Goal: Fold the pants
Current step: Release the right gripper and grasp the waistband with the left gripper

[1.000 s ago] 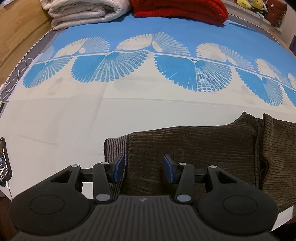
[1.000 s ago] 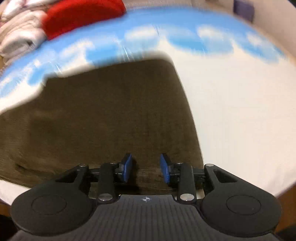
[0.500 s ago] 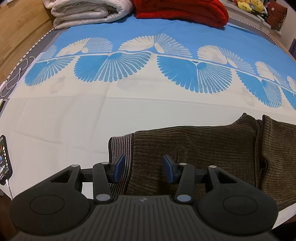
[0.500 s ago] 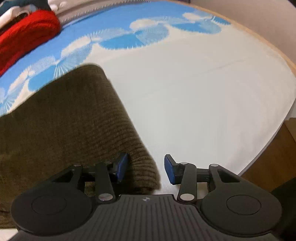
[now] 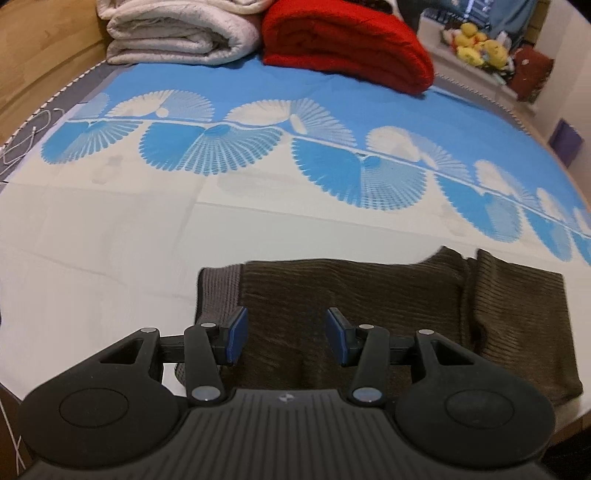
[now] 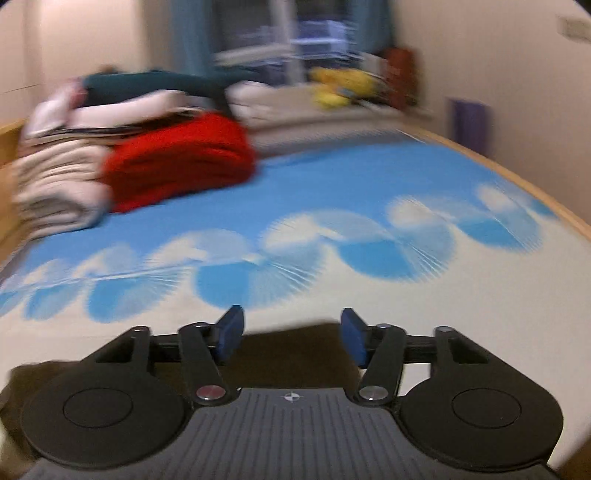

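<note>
Right tongs (image 6: pixel 291 341) lifted off pants (image 5: pixel 369 314); blue-white bedsheet (image 5: pixel 110 258), red blanket (image 5: pixel 347 48)

The pants (image 5: pixel 369 314) are lying folded on the near part of the bed sheet (image 5: pixel 110 258), just ahead of the left gripper (image 5: pixel 282 334), whose parted jaws are sitting over the cloth. At the sheet's far end a folded blanket (image 5: pixel 347 44) is resting beside a rolled quilt (image 5: pixel 177 33) on its left. The right gripper (image 6: pixel 291 338) is hovering over the pants' far edge (image 6: pixel 291 345).
</note>
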`<state>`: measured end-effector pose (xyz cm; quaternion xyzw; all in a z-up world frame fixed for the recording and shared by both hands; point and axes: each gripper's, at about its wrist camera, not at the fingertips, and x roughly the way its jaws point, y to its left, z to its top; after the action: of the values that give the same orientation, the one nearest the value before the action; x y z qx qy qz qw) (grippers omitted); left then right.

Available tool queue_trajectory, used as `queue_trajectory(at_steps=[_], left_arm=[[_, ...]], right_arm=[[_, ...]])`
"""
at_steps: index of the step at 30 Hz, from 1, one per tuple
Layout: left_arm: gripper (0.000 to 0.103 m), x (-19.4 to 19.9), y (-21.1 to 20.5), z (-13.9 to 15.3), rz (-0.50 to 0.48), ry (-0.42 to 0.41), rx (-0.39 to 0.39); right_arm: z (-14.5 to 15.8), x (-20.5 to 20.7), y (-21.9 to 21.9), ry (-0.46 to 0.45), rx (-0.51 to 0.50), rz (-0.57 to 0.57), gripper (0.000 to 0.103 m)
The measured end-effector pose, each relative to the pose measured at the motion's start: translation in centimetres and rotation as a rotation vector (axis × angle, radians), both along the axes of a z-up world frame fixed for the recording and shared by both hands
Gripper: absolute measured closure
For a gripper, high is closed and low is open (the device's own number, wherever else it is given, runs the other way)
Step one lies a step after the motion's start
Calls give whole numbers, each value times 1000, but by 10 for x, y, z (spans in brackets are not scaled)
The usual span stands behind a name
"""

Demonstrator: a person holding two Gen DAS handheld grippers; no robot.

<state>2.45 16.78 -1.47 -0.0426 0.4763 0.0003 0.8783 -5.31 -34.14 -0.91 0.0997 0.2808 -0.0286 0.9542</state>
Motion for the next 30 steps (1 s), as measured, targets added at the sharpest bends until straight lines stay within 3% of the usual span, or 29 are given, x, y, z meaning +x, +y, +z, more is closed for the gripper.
queue_trajectory(at_steps=[4,6,8,10,12,15,17,23,27,30], left_arm=[[52,-25,20,-9,29,-26,-85],[49,-34,41,-21,106,20,-147],[42,-38,63,-33,192,75,-217],[33,-38,80,-45,244,120,-261],[22,-36,89,-55,280,163,-278],[21,-29,98,-71,313,223,-326],[20,-24,101,-81,328,246,-369],[19,-12,100,-118,376,336,-432],[17,-3,95,-118,361,317,-441],[24,-1,85,-117,325,302,-393]], right_arm=[[-6,5,13,-22,-45,124,37],[-26,7,15,-5,-37,126,38],[-33,10,20,70,7,97,40],[-31,8,26,58,74,121,41],[-33,14,38,48,21,161,41],[-35,14,56,51,-79,218,41],[-34,14,61,52,-84,234,41],[-40,22,59,82,-67,218,41],[-44,25,59,94,-81,217,41],[-47,26,59,99,-91,216,41]])
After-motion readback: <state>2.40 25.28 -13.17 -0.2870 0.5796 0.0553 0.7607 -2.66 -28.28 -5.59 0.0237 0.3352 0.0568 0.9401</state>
